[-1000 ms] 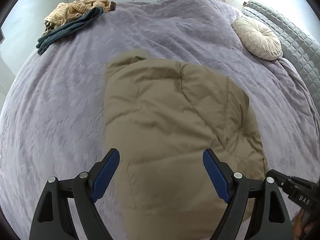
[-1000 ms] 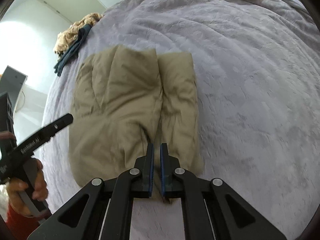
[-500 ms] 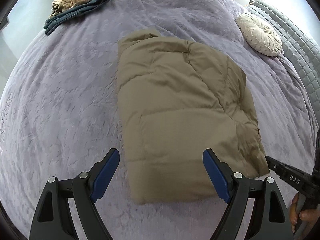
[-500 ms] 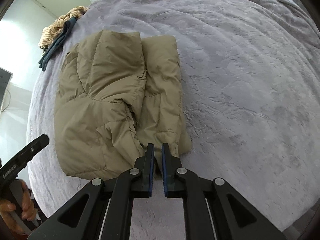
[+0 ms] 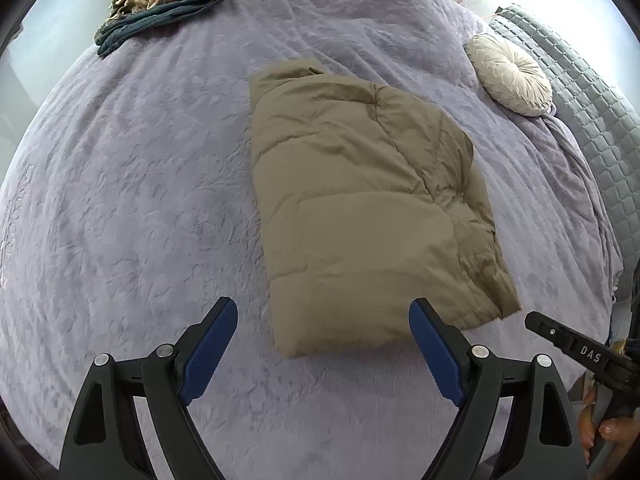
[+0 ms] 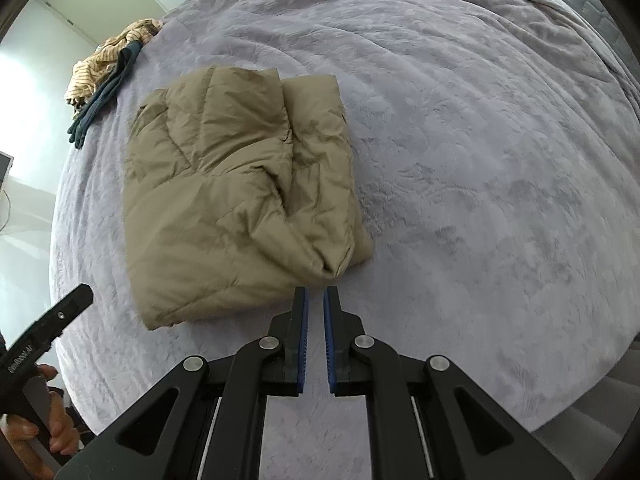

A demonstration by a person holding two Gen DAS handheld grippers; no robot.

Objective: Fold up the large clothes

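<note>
The tan puffer jacket (image 5: 360, 208) lies folded into a compact oblong near the middle of the bed, on the lilac bedspread (image 5: 140, 200); its near edge is just beyond both tools, touching neither; judged from that tidy shape, the folding of this garment looks finished or nearly so.

The left gripper (image 5: 322, 344) hangs above the spread with its blue pads (image 5: 208, 344) spread wide and nothing between them; the right gripper (image 6: 315, 336) has its jaws drawn almost together, a thin slit left, and grips nothing, since the jacket's corner sits clear of the tips; both point steeply down, probably because the work is laid flat on the mattress.

In the right wrist view a narrower band of jacket lies along the right side, tucked under the main panel; whether it is a sleeve or a folded flap cannot be told; collar, zip and hood are hidden inside the fold.

Far left, a striped cloth and a dark teal garment (image 5: 168, 12) sit bunched, likely waiting their turn; a round cream cushion (image 5: 510, 74) rests far right beside the grey quilted headboard (image 5: 592, 112); the near bed edge is hidden behind the tools.
</note>
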